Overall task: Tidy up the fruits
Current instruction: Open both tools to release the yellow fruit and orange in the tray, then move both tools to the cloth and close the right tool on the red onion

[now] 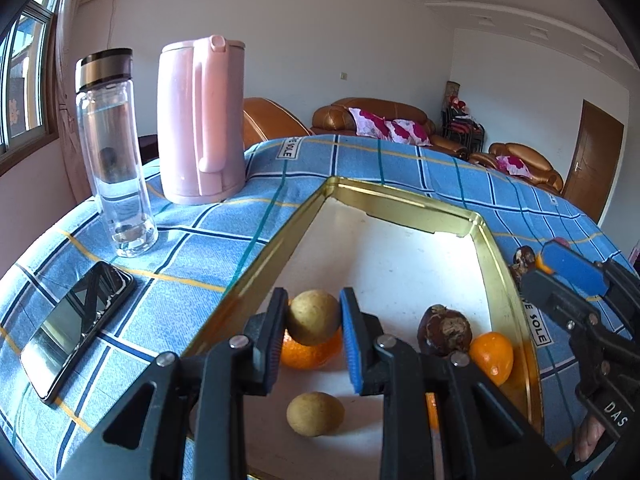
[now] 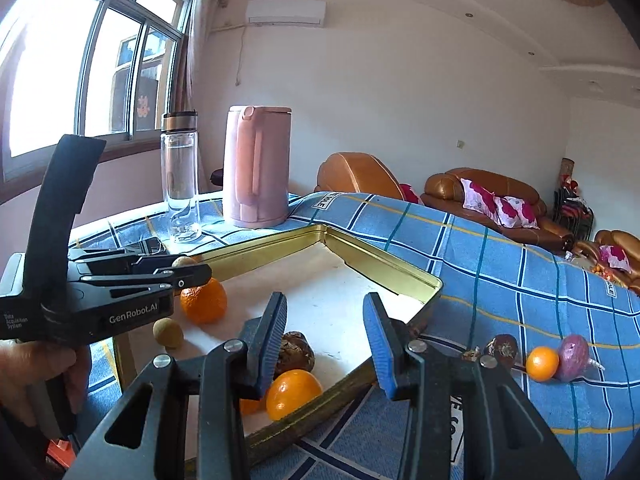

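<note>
My left gripper (image 1: 312, 312) is shut on a small tan round fruit (image 1: 313, 318) and holds it just above an orange (image 1: 308, 354) inside the gold tin tray (image 1: 400, 196). Another tan fruit (image 1: 315, 414), a brown wrinkled fruit (image 1: 444, 332) and a second orange (image 1: 492, 356) also lie in the tray. The right wrist view shows my right gripper (image 2: 326, 320) over the tray's near right corner, jaws apart with nothing between them. Right of the tray on the cloth lie a dark brown fruit (image 2: 502, 350), a small orange (image 2: 542, 364) and a purple fruit (image 2: 574, 358).
A pink kettle (image 1: 200, 120) and a glass bottle (image 1: 114, 152) stand at the back left of the blue checked cloth (image 1: 400, 160). A phone (image 1: 76, 328) lies flat near the left edge. Brown sofas (image 2: 500, 200) stand beyond the table.
</note>
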A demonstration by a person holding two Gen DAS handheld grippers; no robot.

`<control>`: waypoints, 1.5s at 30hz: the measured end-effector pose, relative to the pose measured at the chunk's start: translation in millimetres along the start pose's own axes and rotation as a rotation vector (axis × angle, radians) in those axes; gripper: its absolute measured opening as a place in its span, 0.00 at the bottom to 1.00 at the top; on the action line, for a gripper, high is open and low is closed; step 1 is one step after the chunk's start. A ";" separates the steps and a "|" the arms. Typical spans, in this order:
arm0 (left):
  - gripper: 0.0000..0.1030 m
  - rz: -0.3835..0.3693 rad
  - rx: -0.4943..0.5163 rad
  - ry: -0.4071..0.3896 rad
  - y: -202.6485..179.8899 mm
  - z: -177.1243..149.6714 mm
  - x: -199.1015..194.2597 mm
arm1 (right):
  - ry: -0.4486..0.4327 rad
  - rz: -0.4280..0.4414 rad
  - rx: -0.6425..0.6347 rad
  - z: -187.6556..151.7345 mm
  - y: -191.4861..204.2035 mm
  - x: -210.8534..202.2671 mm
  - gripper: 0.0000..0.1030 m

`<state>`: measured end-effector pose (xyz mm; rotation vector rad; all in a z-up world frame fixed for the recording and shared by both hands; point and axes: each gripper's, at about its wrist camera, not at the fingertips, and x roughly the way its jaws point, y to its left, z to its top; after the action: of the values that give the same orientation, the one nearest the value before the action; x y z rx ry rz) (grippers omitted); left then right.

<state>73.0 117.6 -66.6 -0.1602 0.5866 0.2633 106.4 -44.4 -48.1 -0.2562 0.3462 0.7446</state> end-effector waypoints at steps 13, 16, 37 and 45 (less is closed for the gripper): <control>0.29 0.028 0.072 0.013 -15.4 -3.4 1.6 | -0.002 -0.013 -0.005 -0.2 0.1 -1.2 0.42; 0.29 0.035 0.085 0.015 -19.5 -4.3 1.5 | -0.011 -0.013 0.002 -0.9 -0.6 -4.2 0.45; 0.73 -0.110 0.076 -0.058 -74.2 20.1 -39.5 | -0.050 -0.095 0.105 -21.0 -58.5 -50.4 0.65; 0.75 -0.195 0.199 -0.007 -159.4 21.9 -24.5 | -0.018 -0.242 0.181 -37.0 -121.8 -74.6 0.65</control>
<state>111.1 -34.4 -22.9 -0.0237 0.5821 0.0162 132.4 -189.4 -39.6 -0.1178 0.3563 0.4739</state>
